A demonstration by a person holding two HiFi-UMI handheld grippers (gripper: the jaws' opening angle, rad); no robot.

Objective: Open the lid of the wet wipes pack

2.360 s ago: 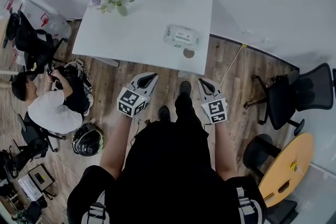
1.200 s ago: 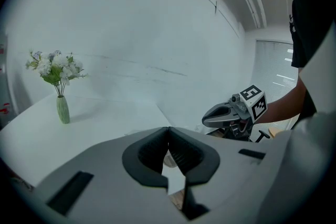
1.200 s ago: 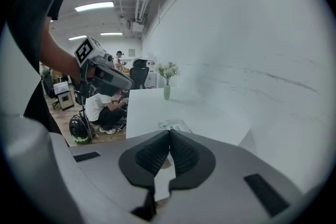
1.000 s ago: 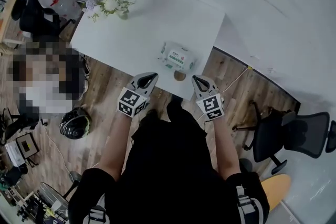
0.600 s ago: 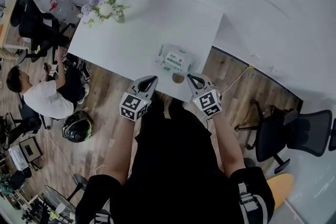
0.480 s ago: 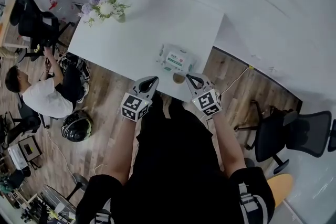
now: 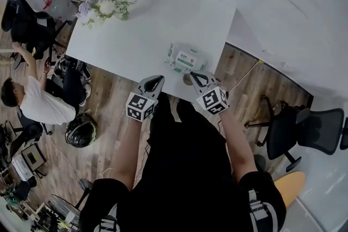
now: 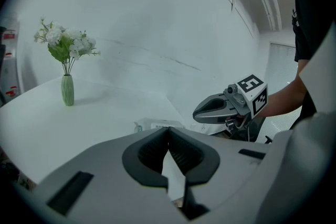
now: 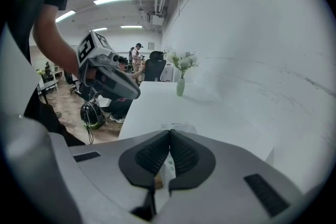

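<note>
The wet wipes pack (image 7: 186,58), white with green print, lies flat near the front edge of the white table (image 7: 141,30). My left gripper (image 7: 155,82) hangs shut and empty just off the table edge, short of the pack and to its left. My right gripper (image 7: 196,77) is shut and empty too, its tips just in front of the pack's right end. In the left gripper view the pack (image 8: 157,124) shows just beyond the shut jaws, with the right gripper (image 8: 202,111) beside it. The right gripper view shows the pack (image 9: 178,127) past its shut jaws and the left gripper (image 9: 131,93) up at the left.
A green vase of flowers (image 7: 102,4) stands at the table's far left corner. A small brown disc (image 7: 187,80) lies by the table edge. A seated person (image 7: 35,106) and a helmet (image 7: 81,130) are on the floor to the left; an office chair (image 7: 304,127) stands to the right.
The table and pack have come closer as the person stepped forward. Both grippers moved up to the table edge, the right one nearest the pack. Both stayed shut.
</note>
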